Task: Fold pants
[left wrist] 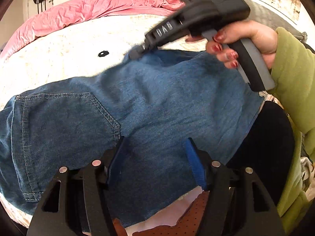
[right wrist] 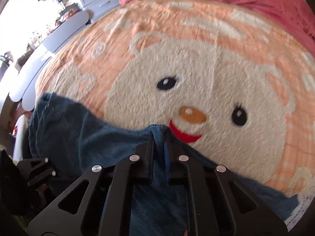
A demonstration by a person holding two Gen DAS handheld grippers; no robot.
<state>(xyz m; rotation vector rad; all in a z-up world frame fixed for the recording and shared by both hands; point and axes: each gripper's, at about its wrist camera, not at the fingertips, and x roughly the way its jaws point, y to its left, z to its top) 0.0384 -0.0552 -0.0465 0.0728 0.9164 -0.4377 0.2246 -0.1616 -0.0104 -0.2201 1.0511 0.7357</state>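
Blue denim pants (left wrist: 157,106) lie across the bed, back pocket at the left in the left wrist view. My left gripper (left wrist: 155,143) is open just above the denim, its blue pads apart, holding nothing. My right gripper (right wrist: 158,135) is shut on a pinched fold of the pants (right wrist: 78,133) at their far edge. It also shows in the left wrist view (left wrist: 132,55), held by a hand with red nails, its tips at the far edge of the denim.
A peach blanket with a white bear face (right wrist: 196,82) covers the bed. A pink duvet (left wrist: 88,9) is bunched at the back. A white scalloped board (right wrist: 49,45) runs along the bed's left side. The person's green sleeve (left wrist: 295,78) is on the right.
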